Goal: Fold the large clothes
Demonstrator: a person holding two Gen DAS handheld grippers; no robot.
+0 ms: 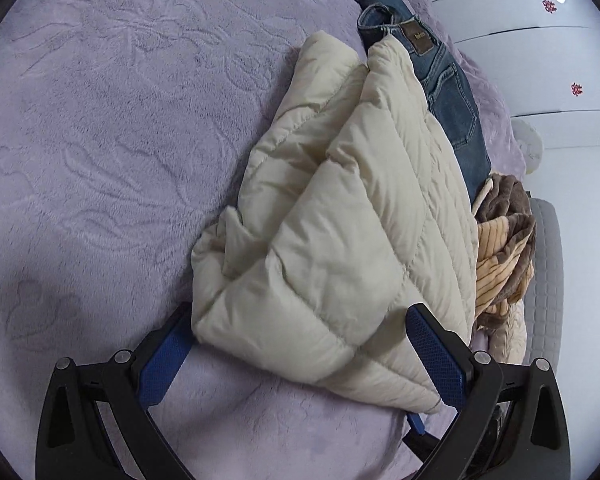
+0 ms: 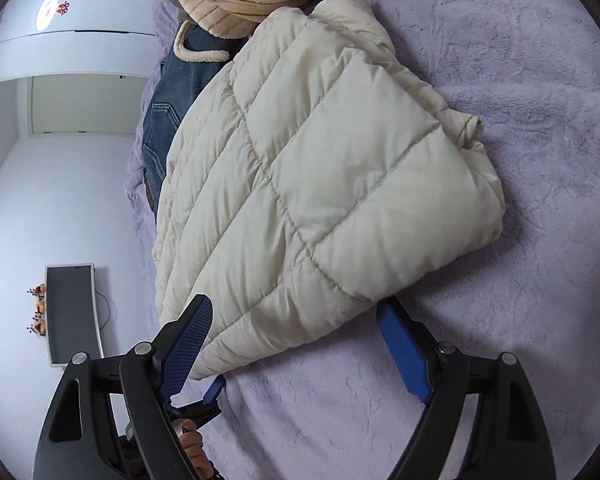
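A cream quilted puffer jacket (image 1: 340, 220) lies folded into a thick bundle on the lavender bed cover (image 1: 100, 160). Its near corner sits between the wide-apart blue pads of my left gripper (image 1: 300, 316), which stands open; the left fingertip is hidden under the fabric. In the right wrist view the same jacket (image 2: 320, 168) has its near edge between the fingers of my right gripper (image 2: 296, 306), open too, with the pads not squeezing the padding. A hand (image 2: 192, 444) and a blue fingertip of the other gripper show at the bottom.
Folded blue jeans (image 1: 448, 92) lie beyond the jacket near the bed's edge, partly under it. A tan and brown striped fleece garment (image 1: 500, 240) is heaped beside them. White cupboard doors (image 1: 540, 60) and a grey quilted pad (image 1: 544, 280) stand past the bed.
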